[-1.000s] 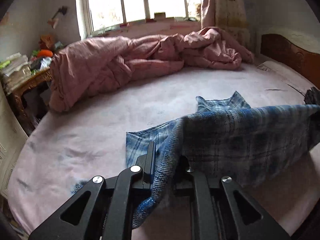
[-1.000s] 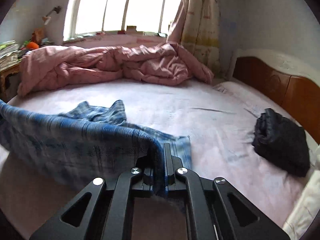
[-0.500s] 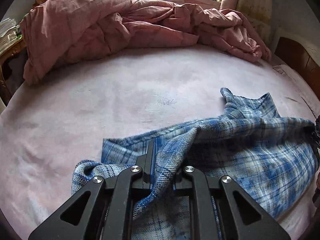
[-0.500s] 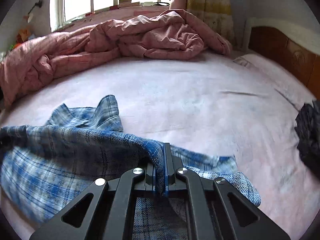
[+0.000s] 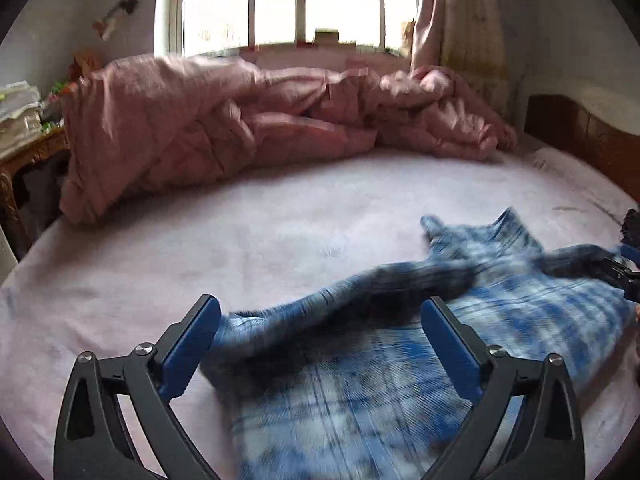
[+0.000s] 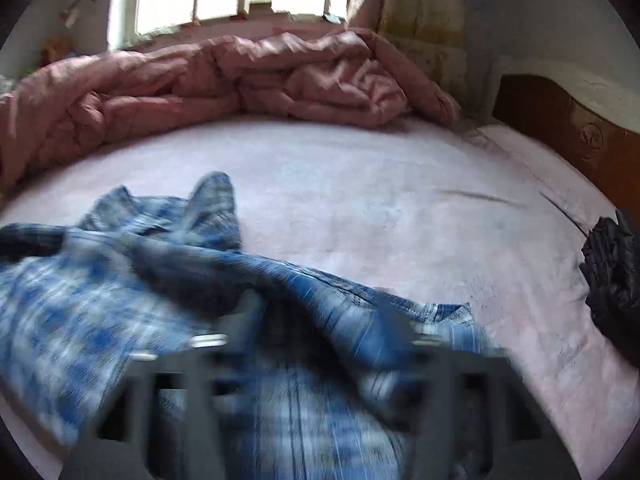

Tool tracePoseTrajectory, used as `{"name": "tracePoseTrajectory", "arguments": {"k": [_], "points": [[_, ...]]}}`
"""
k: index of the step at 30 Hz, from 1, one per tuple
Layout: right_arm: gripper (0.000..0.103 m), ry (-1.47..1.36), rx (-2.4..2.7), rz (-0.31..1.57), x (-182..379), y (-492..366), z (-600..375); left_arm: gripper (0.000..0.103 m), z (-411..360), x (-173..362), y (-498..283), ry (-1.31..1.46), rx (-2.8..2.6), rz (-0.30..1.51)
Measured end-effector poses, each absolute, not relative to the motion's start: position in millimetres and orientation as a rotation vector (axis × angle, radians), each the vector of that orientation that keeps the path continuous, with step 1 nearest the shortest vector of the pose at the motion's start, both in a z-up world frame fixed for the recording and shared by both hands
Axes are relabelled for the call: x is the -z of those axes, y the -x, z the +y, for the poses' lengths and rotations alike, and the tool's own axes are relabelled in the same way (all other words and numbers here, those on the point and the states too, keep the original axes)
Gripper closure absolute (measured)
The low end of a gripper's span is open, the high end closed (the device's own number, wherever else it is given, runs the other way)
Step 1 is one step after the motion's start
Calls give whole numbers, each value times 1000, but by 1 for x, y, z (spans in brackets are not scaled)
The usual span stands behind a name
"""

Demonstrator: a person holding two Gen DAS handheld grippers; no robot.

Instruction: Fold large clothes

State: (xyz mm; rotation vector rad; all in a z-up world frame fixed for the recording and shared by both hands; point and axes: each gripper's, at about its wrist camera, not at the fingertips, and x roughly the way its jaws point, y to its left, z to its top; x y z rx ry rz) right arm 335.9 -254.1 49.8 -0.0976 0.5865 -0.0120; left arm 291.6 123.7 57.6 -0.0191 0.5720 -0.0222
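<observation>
Looking along the left wrist view: left gripper (image 5: pixel 320 320) has its jaws spread wide, blue pads (image 5: pixel 188 350) on both fingers showing, nothing between them but the cloth lying beyond. The blue plaid shirt (image 5: pixel 400 380) lies on the pink bed sheet (image 5: pixel 240 240), spread in front of the jaws and running to the right of them. A raised dark fold of the shirt crosses from just past the left finger toward the far right edge, motion-blurred. The collar points stick up on the shirt's far side, toward the window (image 5: pixel 280 0). The right gripper (image 5: pixel 622 276) shows as a dark tip at the right edge, at the shirt's far end; contact unclear. Pink duvet (image 5: pixel 240 120) is bunched under the window, well apart from the shirt. Curtain (image 5: pixel 452 20) hangs right of the window. Wooden headboard (image 5: pixel 580 140) is right of the duvet. A side table (image 5: pixel 24 156) stacked with folded things sits left of the duvet.

Right wrist view: right gripper (image 6: pixel 316 328) is heavily blurred; jaws look spread apart, but I cannot tell for sure. Shirt (image 6: pixel 100 320) lies on the sheet (image 6: pixel 360 184) under and left of the jaws, collar pointing toward the duvet (image 6: pixel 240 76). A black garment (image 6: pixel 612 276) sits on the sheet right of the shirt, near the headboard (image 6: pixel 568 132), well apart from the shirt.
</observation>
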Motion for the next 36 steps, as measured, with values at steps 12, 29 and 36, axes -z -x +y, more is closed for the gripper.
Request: {"name": "tracePoseTrajectory", "arguments": {"k": [12, 29, 36], "points": [[0, -220, 80, 643, -48, -298, -360, 0, 180, -61, -262, 216, 1, 675], [94, -239, 27, 582, -33, -343, -362, 94, 169, -35, -287, 236, 39, 626], [103, -156, 198, 476, -56, -341, -375, 94, 155, -62, -308, 143, -21, 560]]}}
